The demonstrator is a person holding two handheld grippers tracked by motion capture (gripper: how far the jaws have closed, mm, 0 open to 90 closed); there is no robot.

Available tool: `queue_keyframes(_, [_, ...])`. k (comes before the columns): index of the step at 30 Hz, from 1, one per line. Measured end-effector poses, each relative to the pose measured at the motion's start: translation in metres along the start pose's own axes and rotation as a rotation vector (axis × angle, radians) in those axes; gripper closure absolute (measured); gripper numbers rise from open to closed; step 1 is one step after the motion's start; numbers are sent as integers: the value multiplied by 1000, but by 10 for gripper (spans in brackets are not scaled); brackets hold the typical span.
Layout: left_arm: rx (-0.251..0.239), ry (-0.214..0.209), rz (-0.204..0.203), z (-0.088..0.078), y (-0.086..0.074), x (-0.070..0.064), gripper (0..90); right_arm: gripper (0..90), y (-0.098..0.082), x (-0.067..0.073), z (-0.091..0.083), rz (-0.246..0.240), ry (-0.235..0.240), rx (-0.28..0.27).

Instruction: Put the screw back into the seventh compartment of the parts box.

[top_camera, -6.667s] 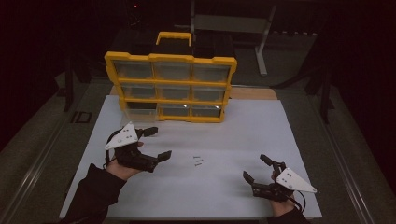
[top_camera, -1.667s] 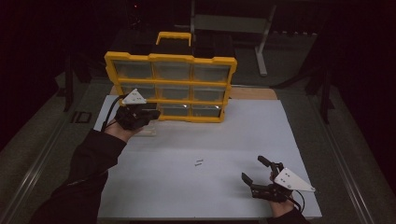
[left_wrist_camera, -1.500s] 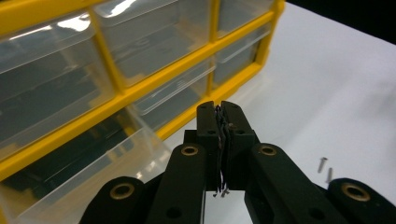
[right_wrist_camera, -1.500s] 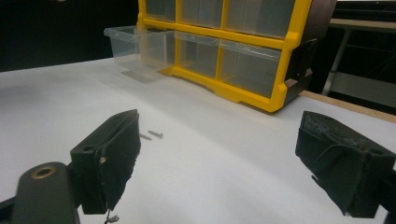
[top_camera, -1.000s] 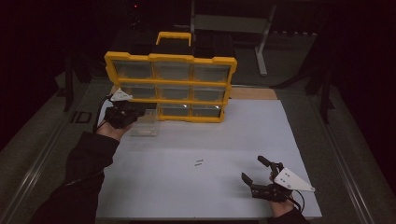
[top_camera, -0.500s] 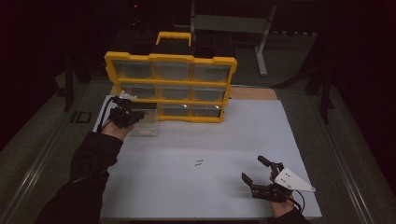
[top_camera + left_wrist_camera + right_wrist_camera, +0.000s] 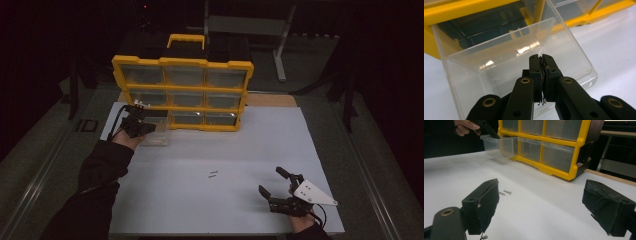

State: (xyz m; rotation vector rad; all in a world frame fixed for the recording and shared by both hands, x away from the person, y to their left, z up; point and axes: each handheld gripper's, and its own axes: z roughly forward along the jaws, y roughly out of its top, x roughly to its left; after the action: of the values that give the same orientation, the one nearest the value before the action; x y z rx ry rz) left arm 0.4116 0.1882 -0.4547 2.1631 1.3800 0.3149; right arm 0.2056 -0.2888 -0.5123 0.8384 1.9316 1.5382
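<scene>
Left gripper (image 7: 541, 58) at the bottom-left bay of the yellow organizer (image 7: 183, 93), jaws clenched on the front wall of a clear plastic drawer (image 7: 564, 50); the wall pinched thin between the black pads. Drawer pulled partly out of its bay, front end resting on the white table (image 7: 260, 150), rear end inside the yellow frame; drawer interior apparently bare. Same drawer (image 7: 156, 134) just in front of the organizer's lower left corner, left hand (image 7: 131, 136) behind it. Right gripper (image 7: 278, 184) near the table's front right edge, well apart from the organizer, jaws spread wide with nothing between them. Two small screws (image 7: 213, 174) on the bare table between the two grippers, nearer the right one; same screws (image 7: 505, 192) beyond the right gripper's left pad.
</scene>
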Motion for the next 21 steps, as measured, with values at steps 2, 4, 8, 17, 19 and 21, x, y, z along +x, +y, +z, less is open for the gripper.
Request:
queue_keyframes(2, [-4,-13,1,1,1,1,835,137,0,0,0,-1,0,0])
queue_keyframes(4, [-2,0,1,-1,2,0,726,137,0,0,0,-1,1,0])
queue_keyframes(8, [-30,1,1,-7,4,-1,567,138,0,0,0,0,1,-1])
queue_keyframes(17, [-44,11,35,-19,7,-4,313,137,0,0,0,-1,1,0])
queue_keyframes(19, [-45,6,36,-20,7,-4,264,137,0,0,0,0,1,0])
queue_keyframes(21, [-54,-8,46,-24,6,-5,226,137,0,0,0,1,1,0])
